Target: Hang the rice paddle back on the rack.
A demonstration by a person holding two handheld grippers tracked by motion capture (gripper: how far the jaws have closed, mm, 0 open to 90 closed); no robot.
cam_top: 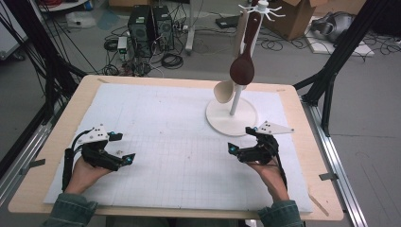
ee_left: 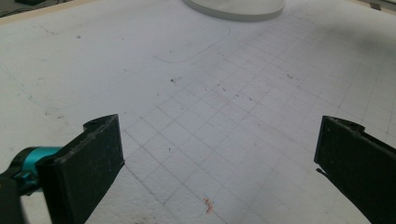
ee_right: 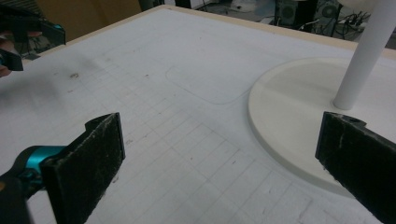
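A white stand [cam_top: 231, 116] with a round base and an upright pole rises at the back right of the mat. A dark brown wooden spoon [cam_top: 243, 66] and a pale wooden spoon [cam_top: 225, 90] hang from its hooks. My left gripper [cam_top: 122, 147] rests open near the mat's front left, with nothing between its jaws. My right gripper [cam_top: 242, 138] is open too, just in front of the stand's base [ee_right: 299, 116]. The same base [ee_left: 233, 8] appears at the top of the left gripper view. The left gripper [ee_right: 28, 32] also appears far off in the right gripper view.
A white gridded mat [cam_top: 179, 142] covers a wooden table [cam_top: 312, 142]. Behind the table, on the floor, are computer towers [cam_top: 150, 28], cables and cardboard boxes [cam_top: 302, 14]. Black frame posts [cam_top: 340, 52] stand at both sides.
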